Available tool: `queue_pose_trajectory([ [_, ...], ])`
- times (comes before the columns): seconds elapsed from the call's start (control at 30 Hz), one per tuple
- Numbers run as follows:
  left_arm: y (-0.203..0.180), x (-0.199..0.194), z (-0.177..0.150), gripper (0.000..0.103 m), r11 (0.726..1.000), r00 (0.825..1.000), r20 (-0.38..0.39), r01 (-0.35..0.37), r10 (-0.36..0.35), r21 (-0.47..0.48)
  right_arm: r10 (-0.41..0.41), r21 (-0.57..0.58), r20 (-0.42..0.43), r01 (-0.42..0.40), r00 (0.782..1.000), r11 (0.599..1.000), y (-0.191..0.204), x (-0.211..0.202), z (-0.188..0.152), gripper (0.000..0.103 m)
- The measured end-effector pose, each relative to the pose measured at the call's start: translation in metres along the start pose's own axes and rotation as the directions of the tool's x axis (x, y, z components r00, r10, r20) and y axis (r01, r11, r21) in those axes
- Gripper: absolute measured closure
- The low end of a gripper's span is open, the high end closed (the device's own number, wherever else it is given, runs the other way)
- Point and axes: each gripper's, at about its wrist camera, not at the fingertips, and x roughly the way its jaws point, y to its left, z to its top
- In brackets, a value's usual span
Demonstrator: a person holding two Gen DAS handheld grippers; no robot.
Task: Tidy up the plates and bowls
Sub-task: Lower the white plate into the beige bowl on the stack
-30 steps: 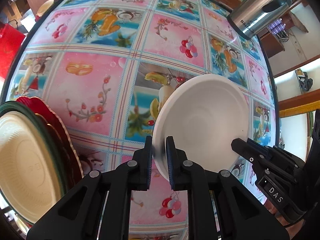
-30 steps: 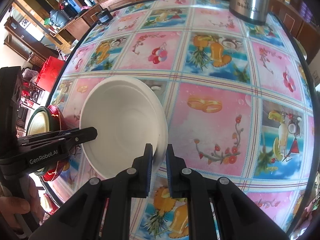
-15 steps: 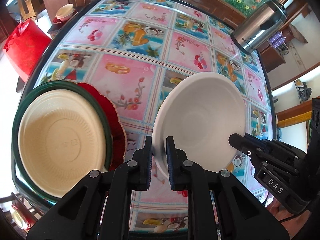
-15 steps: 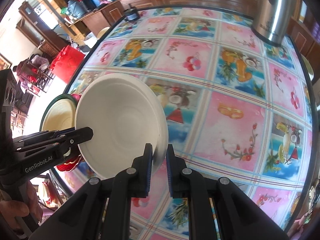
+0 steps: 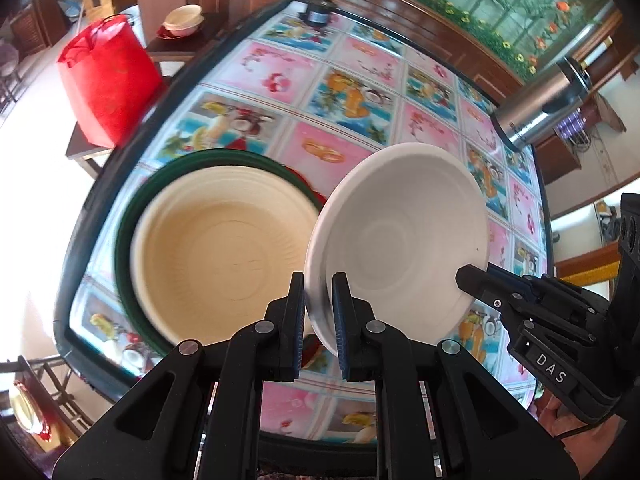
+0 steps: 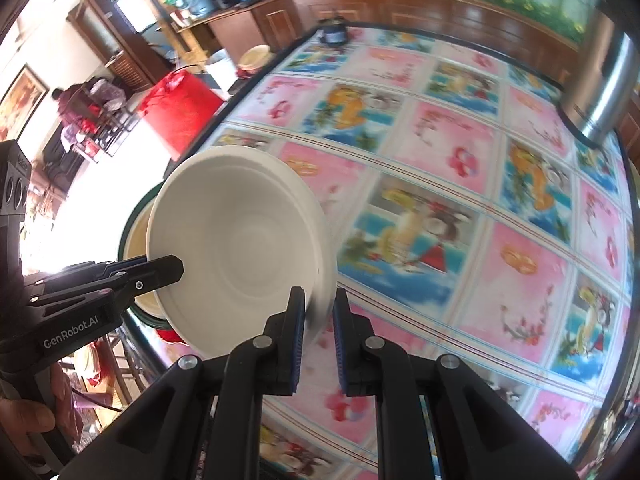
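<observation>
At the bottom centre of the left wrist view, the left gripper pinches the near rim of a white bowl, which is tilted up off the table. At the lower right, the right gripper clamps the bowl's opposite rim; in the right wrist view the right gripper is likewise pressed onto the rim of the white bowl, with the left gripper entering from the left, held by a hand. Just left of the bowl, a cream bowl sits inside a dark green plate, with a red plate partly hidden beneath. These rest near the left edge of the fruit-patterned tablecloth. Farther, a steel flask stands at the upper right, a small dark jar at the table's far edge, and a red bag at the upper left, beyond the table.
</observation>
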Motion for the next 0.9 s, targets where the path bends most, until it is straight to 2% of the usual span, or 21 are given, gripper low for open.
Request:
queue_pose_trajectory([
  [0.37, 0.061, -0.009, -0.001, 0.090, 0.994, 0.998, 0.012, -0.053, 0.054, -0.094, 0.031, -0.120, -0.038, -0.035, 0.999, 0.992, 0.060, 0.032, 0.024, 0.088],
  [0.9, 0.073, 0.013, -0.006, 0.089, 0.991, 0.994, -0.031, -0.102, 0.100, -0.083, 0.000, -0.153, -0.093, -0.015, 0.996, 0.988, 0.076, 0.058, 0.023, 0.088],
])
